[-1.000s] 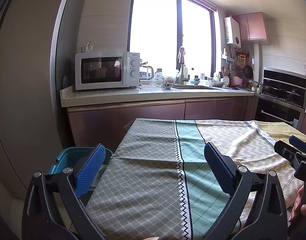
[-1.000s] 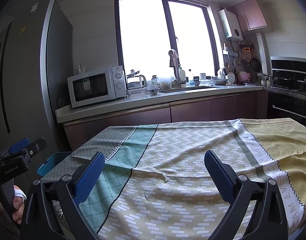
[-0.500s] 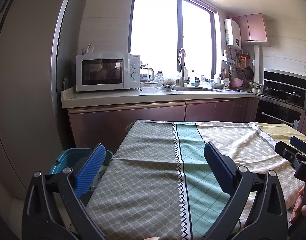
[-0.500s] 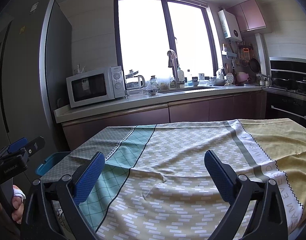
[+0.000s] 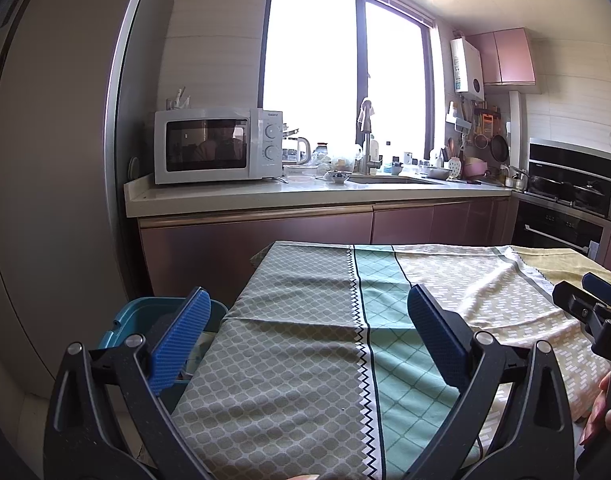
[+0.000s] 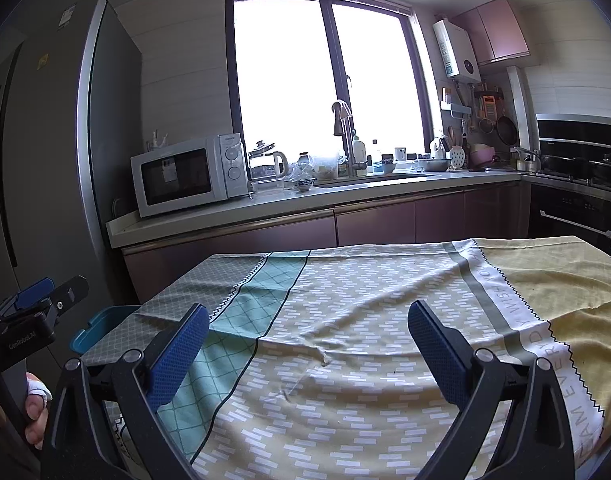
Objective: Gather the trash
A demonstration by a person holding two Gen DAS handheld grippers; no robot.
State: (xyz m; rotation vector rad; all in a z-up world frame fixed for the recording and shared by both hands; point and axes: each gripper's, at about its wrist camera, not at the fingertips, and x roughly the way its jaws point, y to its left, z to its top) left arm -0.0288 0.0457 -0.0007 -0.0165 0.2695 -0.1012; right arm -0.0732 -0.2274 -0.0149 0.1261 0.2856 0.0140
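My left gripper [image 5: 309, 320] is open and empty, held above the near left part of a table covered by a patterned cloth [image 5: 305, 360]. My right gripper [image 6: 309, 336] is open and empty above the cloth's middle [image 6: 365, 320]. A teal trash bin [image 5: 145, 316] stands on the floor at the table's left end; it also shows in the right wrist view [image 6: 101, 324]. No loose trash shows on the cloth. The right gripper shows at the right edge of the left wrist view [image 5: 593, 308], and the left gripper at the left edge of the right wrist view [image 6: 37, 304].
A tall grey fridge [image 5: 45, 160] stands at the left. A kitchen counter [image 5: 305, 196] runs behind the table with a white microwave [image 5: 217, 144], a kettle, a sink tap [image 6: 345, 136] and dishes. An oven and stove [image 5: 565, 200] stand at the right.
Both views have shifted very slightly; both grippers stay open and empty above the cloth.
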